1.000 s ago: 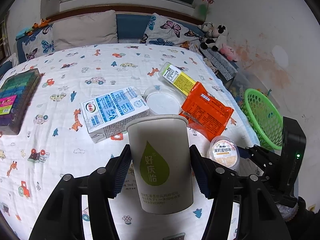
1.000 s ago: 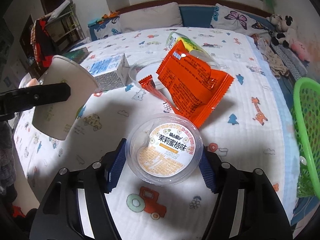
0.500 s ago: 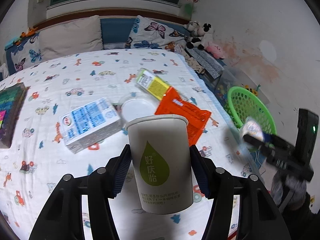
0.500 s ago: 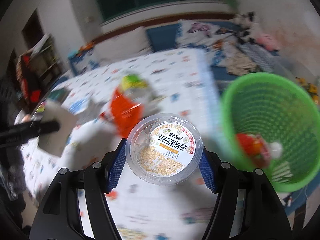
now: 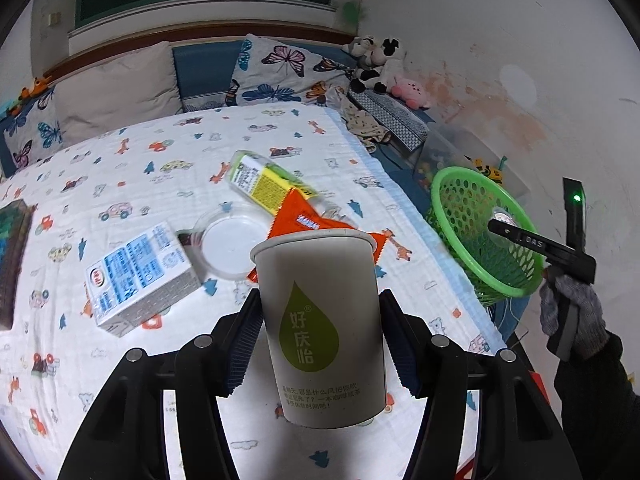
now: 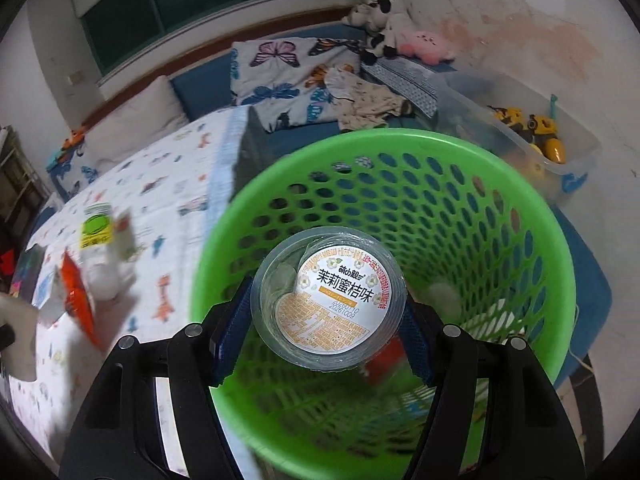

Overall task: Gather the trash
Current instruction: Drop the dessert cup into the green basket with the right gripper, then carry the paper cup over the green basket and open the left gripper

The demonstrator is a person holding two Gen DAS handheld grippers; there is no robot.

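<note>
My left gripper (image 5: 320, 312) is shut on an upright white paper cup (image 5: 316, 272) with a green drop logo, held above the bed's near edge. In the right wrist view my right gripper (image 6: 326, 304) is shut on a clear jelly cup (image 6: 332, 300) with an orange-and-white label, held over the mouth of the green mesh basket (image 6: 500, 200). A red wrapper (image 6: 384, 360) lies inside the basket. The left wrist view shows the basket (image 5: 460, 184) beside the bed, with the right gripper (image 5: 504, 224) and a gloved hand (image 5: 572, 316) over it.
On the bed lie a milk carton (image 5: 140, 276), a clear plastic lid (image 5: 236, 244), an orange wrapper (image 5: 304, 220) and a yellow-labelled bottle (image 5: 264, 184). A clear toy bin (image 6: 540, 148) stands behind the basket. Pillows and plush toys line the headboard.
My right gripper swung the jelly cup from above the bed to over the green basket. My left gripper drifted with the paper cup toward the bed's right edge.
</note>
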